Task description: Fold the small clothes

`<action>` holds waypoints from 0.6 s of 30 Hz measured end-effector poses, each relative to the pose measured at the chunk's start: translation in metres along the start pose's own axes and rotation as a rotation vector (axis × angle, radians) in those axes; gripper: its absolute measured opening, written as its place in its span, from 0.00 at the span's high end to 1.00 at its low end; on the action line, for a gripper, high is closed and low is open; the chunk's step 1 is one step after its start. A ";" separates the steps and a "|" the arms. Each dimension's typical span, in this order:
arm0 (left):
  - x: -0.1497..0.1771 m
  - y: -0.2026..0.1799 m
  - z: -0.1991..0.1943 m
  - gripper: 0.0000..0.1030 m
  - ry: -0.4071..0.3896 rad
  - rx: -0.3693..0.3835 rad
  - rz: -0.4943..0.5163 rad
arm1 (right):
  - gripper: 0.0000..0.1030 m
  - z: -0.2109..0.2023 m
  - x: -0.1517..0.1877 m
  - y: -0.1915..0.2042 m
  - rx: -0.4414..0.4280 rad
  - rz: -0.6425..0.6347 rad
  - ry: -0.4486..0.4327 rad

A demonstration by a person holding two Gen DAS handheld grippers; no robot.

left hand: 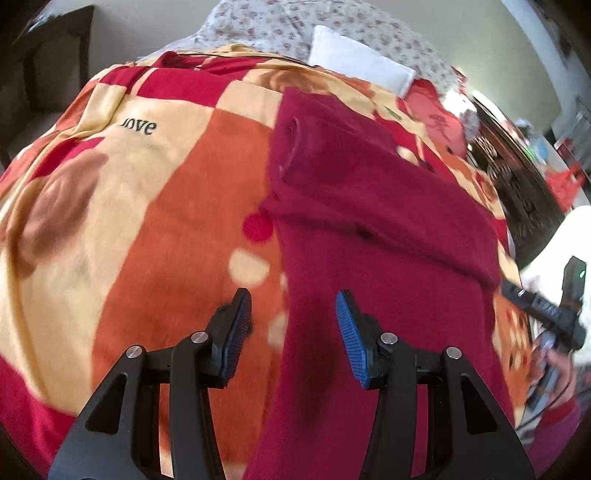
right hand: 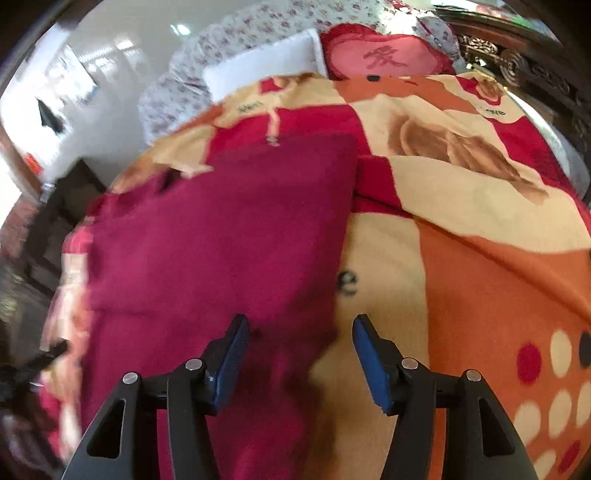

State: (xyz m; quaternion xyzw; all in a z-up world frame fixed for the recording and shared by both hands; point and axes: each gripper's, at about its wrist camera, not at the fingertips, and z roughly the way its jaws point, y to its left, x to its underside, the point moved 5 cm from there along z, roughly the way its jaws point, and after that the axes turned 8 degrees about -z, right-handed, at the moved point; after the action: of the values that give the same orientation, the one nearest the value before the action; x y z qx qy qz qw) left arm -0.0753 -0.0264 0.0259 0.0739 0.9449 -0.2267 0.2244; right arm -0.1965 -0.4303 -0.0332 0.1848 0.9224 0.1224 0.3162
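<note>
Dark red garment (left hand: 369, 221) lies flat on the patterned blanket (left hand: 166, 184) on the bed. Left tool (left hand: 293, 332) wide open, empty, over the garment's left edge. Right tool (right hand: 299, 354) wide open, empty, over its right edge. White pillow (right hand: 266, 62) beyond

The dark red garment (left hand: 369, 229) is showing a fuzzy, matt knit, lying on the blanket (left hand: 166, 206), whose plush fleece is looking soft and unglossy. Beyond the blanket, a white pillow (left hand: 354, 62) is appearing as smooth cloth against floral cotton bedding (left hand: 295, 26). The left gripper (left hand: 293, 332) is presenting matt black plastic arms, ribbed blue pads (left hand: 349, 339) and shiny metal pins
</note>
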 end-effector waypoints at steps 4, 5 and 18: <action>0.028 0.017 -0.020 0.54 0.021 -0.008 0.008 | 0.44 -0.038 0.049 0.019 -0.128 -0.040 0.040; 0.034 0.021 -0.023 0.54 0.033 -0.004 0.001 | 0.43 -0.044 0.064 0.025 -0.133 -0.062 0.063; 0.098 0.028 -0.049 0.54 0.161 0.054 0.000 | 0.42 -0.062 0.180 0.059 -0.306 0.013 0.164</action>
State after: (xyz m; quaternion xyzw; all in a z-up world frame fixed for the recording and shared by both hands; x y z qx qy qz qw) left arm -0.1749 0.0250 0.0094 0.0979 0.9533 -0.2457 0.1456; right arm -0.3520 -0.3089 -0.0619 0.1299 0.9144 0.2783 0.2637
